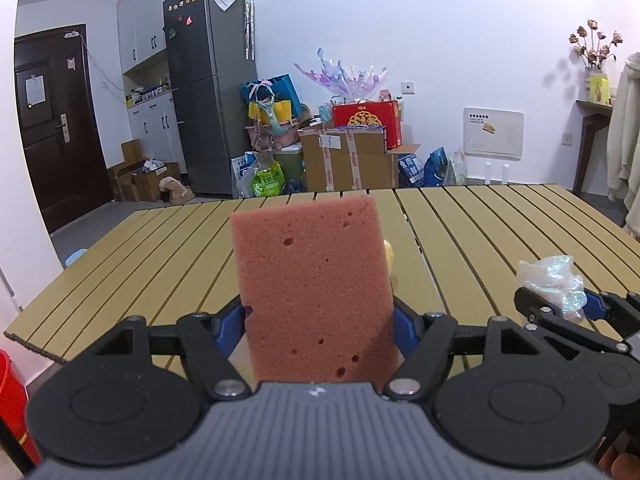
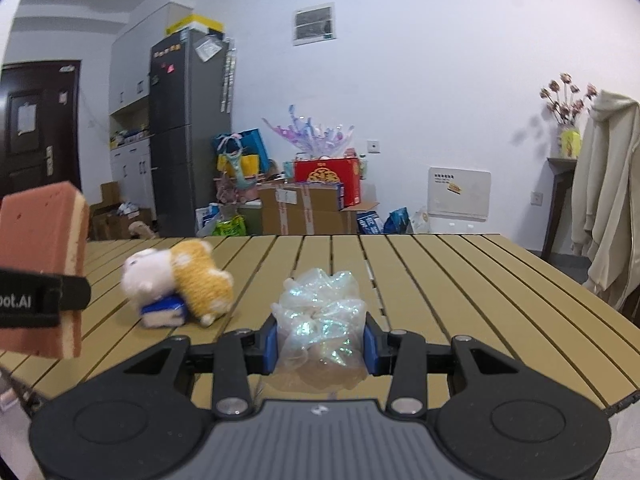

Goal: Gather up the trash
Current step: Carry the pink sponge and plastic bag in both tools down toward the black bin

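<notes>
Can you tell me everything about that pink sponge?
The sponge is a thick, pinkish-brown foam block dotted with little holes, with a pale yellow layer on its back. It stands upright, lifted above the table, touching nothing else. The left gripper is shut on it, its blue pads squeezing both sides near the bottom.

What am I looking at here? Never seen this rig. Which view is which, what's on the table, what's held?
No robot arm: a person carries a handheld two-finger gripper in each hand, each with a fisheye camera looking along its fingers.

First picture is the left wrist view. The left gripper is clamped on a pink sponge, held upright.

Second picture is the right wrist view. The right gripper is clamped on a wad of crinkled clear plastic.

Both are held over a slatted yellow table. Lying on it are a plush toy, somewhat blurred, and under it a small blue and white item I can't identify.
</notes>
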A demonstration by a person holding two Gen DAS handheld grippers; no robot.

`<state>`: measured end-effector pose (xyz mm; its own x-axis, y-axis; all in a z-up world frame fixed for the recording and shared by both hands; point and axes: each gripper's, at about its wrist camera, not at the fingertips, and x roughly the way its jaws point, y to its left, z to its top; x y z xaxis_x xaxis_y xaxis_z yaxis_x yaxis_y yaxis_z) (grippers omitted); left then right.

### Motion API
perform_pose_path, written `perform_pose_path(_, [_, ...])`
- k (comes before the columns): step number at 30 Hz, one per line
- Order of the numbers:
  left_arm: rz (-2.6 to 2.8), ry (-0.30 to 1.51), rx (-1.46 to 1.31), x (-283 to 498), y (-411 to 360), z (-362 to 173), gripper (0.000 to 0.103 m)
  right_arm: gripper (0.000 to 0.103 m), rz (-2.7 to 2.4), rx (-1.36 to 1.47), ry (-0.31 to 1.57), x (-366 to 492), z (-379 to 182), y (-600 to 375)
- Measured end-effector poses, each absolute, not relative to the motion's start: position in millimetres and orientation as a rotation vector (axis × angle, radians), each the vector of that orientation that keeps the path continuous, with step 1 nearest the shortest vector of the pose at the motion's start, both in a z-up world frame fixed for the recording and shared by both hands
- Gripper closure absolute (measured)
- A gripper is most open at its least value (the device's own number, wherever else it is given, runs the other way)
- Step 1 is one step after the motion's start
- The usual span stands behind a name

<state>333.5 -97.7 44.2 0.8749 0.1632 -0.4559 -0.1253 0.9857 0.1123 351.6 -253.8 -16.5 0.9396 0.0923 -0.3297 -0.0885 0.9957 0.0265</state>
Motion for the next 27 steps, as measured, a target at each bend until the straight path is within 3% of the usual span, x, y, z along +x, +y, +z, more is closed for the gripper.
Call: perform_pose_path(27, [0.094, 0.576, 0.1, 171, -24, 14, 0.03, 0.063, 0.22, -0.115, 0.462, 166, -22, -205])
